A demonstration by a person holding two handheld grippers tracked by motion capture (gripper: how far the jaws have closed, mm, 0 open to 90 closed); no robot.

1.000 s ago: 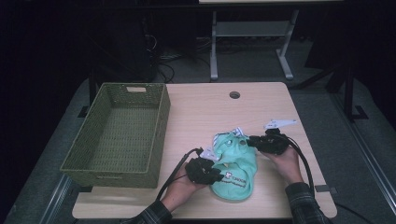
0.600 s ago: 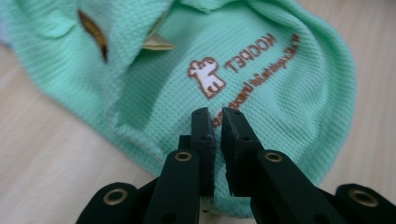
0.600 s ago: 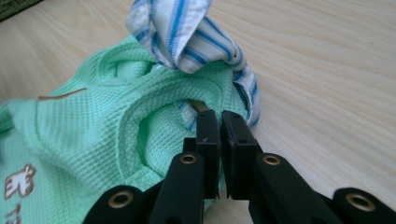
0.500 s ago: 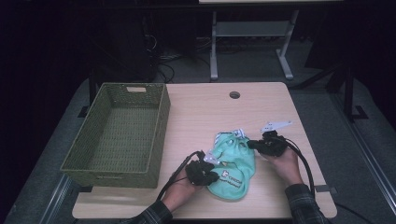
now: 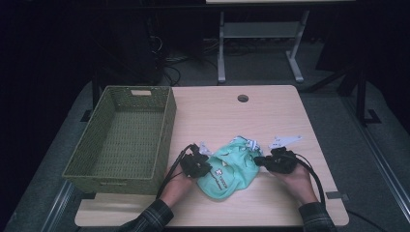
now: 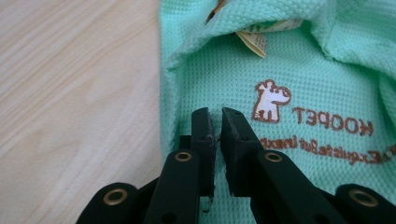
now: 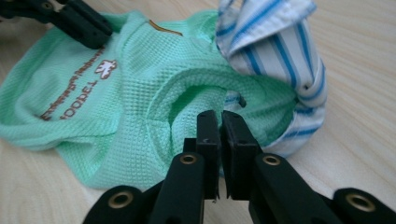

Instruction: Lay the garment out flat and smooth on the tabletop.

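Both grippers closed on green shirt [image 5: 227, 169] since.

Mint-green waffle-knit pet shirt [image 5: 229, 170], crumpled, lies flat on the wood table in the lower centre of the high view, just right of the frame's middle. Brown print on it: small white dog figure and "HOOPET" lettering, upside down in the left gripper view [image 6: 299, 116]. Blue-and-white striped collar trim [image 7: 275, 51] bunches at its far edge, upper right in the right gripper view. A tan label shows inside the neck opening.
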